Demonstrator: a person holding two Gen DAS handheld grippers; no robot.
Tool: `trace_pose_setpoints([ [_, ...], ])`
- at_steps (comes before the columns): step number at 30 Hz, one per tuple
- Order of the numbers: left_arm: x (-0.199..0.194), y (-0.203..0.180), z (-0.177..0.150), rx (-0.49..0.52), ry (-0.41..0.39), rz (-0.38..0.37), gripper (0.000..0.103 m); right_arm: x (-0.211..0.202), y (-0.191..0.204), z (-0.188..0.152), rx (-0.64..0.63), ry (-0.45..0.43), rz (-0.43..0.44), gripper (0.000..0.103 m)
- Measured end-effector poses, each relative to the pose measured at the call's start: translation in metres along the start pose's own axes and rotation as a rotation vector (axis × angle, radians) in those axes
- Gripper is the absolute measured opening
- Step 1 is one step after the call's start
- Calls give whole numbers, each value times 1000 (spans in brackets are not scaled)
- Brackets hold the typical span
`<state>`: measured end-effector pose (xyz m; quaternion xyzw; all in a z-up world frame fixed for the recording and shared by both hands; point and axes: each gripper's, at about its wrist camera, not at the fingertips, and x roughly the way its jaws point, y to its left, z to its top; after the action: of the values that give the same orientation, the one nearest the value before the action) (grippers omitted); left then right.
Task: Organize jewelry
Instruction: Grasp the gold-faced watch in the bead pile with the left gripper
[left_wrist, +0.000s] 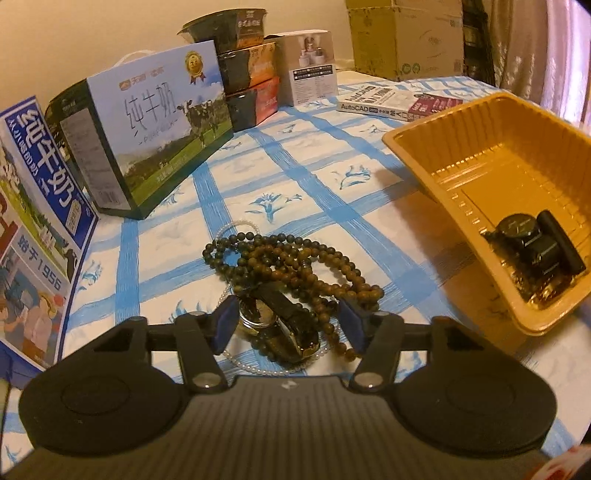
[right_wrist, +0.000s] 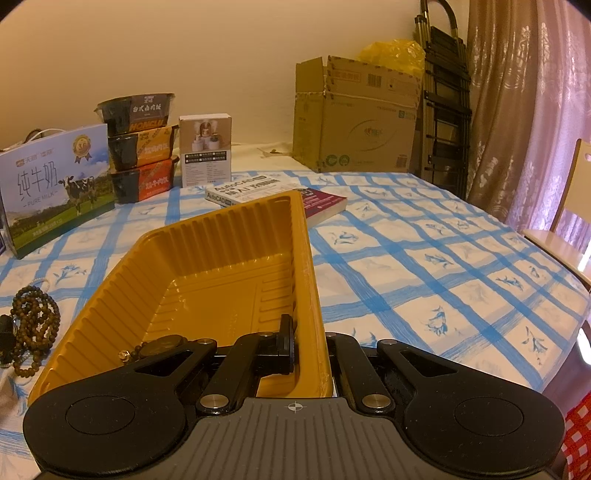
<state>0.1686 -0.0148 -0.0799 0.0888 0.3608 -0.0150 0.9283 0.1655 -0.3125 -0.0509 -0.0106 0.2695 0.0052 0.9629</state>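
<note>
We hold the left gripper (left_wrist: 291, 321) spread over the jewelry pile on the table (left_wrist: 295, 155), its blue pads flanking a gold-cased watch (left_wrist: 275, 319) without visibly pressing it. This straddle is probably an approach for a pickup. The watch lies on tangled brown bead strands (left_wrist: 295, 258) and a thin pearl strand (left_wrist: 236, 225), so lifting it could drag beads along.

We keep the right gripper (right_wrist: 310, 354) pressed together on the right wall of the yellow tray (right_wrist: 207, 266), one finger inside and one outside. This grip likely steadies the light tray while items are dropped in.

The tray sits to the right of the pile, near enough for a short transfer. One dark watch (left_wrist: 528, 240) already rests in its near corner. The bead strands and pearl strand remain on the table, so sorting looks partly done.
</note>
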Motion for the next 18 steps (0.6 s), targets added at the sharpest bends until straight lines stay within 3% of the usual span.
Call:
trace_pose_setpoints([
  [3,-1,0,-1,16,1,1,34,0,1,0,-1,0,0,3],
  [6,-2,4,-2,8,2,-25,24,0,0,0,-1,0,0,3],
  [18,-21,28,6,28,-50,-34,14,0,0,0,-1,0,0,3],
])
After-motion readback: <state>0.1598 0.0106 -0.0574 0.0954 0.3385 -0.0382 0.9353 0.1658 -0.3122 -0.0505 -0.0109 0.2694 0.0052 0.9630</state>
